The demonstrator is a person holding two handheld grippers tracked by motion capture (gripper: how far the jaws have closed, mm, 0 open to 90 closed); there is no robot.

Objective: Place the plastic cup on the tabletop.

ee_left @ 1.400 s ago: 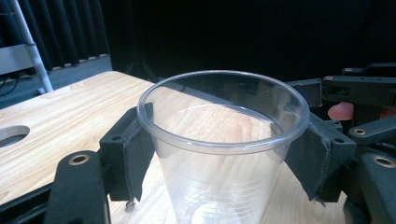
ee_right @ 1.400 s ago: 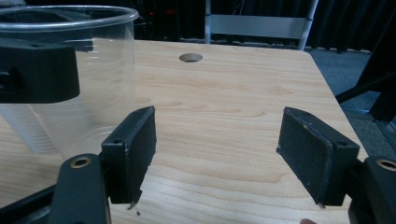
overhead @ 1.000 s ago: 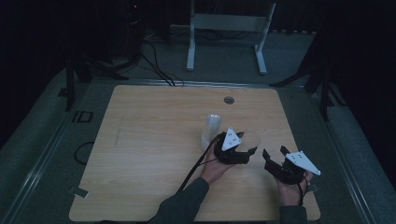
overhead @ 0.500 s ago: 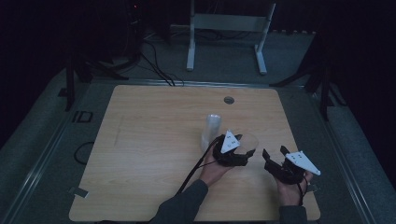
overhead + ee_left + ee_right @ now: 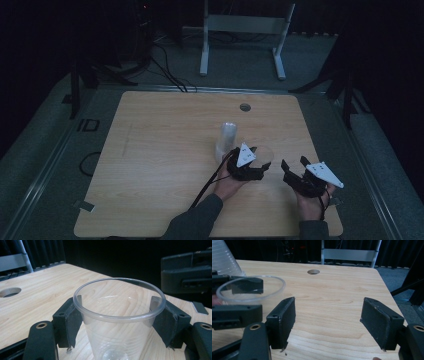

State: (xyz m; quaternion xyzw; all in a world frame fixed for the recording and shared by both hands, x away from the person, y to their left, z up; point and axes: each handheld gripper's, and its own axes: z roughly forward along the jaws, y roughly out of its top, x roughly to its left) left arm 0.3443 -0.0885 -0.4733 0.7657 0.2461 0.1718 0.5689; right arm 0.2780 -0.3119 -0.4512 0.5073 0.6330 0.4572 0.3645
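Observation:
An upright clear plastic cup (image 5: 119, 315) stands on the wooden table (image 5: 160, 150) with my left gripper (image 5: 117, 306) shut on it, its pads pressing both sides just under the rim. From the high view that cup (image 5: 263, 154) sits right of centre in the left gripper (image 5: 261, 164). Just behind it, an upturned stack of clear cups (image 5: 227, 137) rises from the table. My right gripper (image 5: 294, 164) hovers to the right, near the front edge. Its jaws (image 5: 328, 306) stand wide open over bare wood, with the held cup (image 5: 249, 288) to their left.
A round cable hole (image 5: 245, 107) lies near the table's far edge. Beyond the table a white metal stand (image 5: 245, 25) and cables rest on the dark floor. The table's right edge (image 5: 320, 150) runs close to the right gripper.

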